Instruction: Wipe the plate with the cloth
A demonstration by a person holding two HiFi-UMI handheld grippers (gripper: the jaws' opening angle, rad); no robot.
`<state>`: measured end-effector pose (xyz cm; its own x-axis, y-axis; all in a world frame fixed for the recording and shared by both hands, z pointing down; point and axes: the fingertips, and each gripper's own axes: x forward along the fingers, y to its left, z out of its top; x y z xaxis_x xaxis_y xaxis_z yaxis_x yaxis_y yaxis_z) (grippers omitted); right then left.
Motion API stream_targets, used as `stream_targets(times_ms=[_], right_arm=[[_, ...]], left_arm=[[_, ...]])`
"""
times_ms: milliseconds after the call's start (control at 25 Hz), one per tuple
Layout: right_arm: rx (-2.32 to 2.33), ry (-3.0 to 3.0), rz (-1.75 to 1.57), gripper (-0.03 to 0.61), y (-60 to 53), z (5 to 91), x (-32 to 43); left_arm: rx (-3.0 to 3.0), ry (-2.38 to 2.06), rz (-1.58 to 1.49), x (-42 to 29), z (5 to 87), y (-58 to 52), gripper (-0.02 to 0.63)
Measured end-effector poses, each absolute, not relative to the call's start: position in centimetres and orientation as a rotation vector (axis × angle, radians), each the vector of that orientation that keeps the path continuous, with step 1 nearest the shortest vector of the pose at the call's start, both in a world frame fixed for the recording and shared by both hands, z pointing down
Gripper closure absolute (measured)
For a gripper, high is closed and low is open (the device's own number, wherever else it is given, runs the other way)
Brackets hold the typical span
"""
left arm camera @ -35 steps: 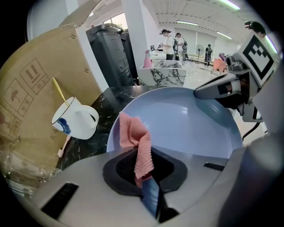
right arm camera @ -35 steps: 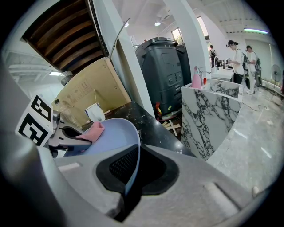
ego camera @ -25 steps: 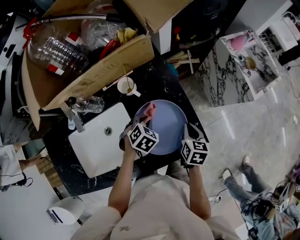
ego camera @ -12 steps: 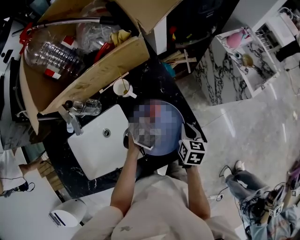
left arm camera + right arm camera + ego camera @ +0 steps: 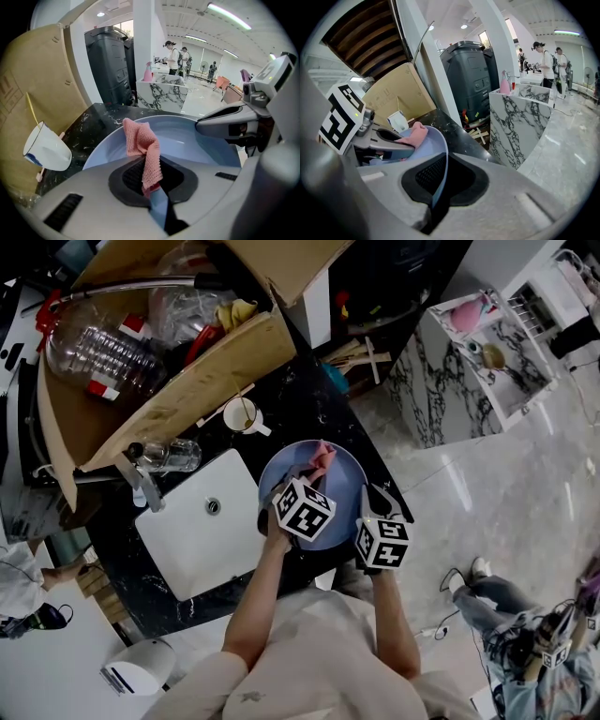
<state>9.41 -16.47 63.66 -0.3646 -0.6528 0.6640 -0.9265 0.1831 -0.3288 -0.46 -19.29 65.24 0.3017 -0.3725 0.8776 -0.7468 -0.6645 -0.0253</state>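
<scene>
A round blue plate (image 5: 339,491) is held over the black counter, just right of the sink. My right gripper (image 5: 372,497) is shut on the plate's near right rim; in the right gripper view the rim (image 5: 442,161) runs edge-on between its jaws (image 5: 439,182). My left gripper (image 5: 315,474) is shut on a pink knitted cloth (image 5: 322,457), which lies against the plate's face near its far side. In the left gripper view the cloth (image 5: 143,151) sticks up from the jaws (image 5: 151,182) over the plate (image 5: 201,143), and the right gripper (image 5: 234,123) shows at right.
A white sink (image 5: 192,531) with a faucet (image 5: 141,480) lies left of the plate. A white cup (image 5: 242,414) holding a stick and a small bottle (image 5: 171,455) stand behind it. A cardboard box (image 5: 192,381) of bottles fills the back left. The counter edge drops to the floor at right.
My left gripper has carried the cloth rightward across the plate, from its left side to near the middle far part. The right gripper and plate have stayed almost in place.
</scene>
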Motion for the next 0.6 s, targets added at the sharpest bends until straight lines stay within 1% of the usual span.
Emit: stream_targets(times_ms=[600], right_arm=[[1.495,-2.094,1.007,0.561,-16.5,63.6,9.5]], left_arm=[[2.258,-0.817,1.355,3.4,65.3,-16.7,0.584]])
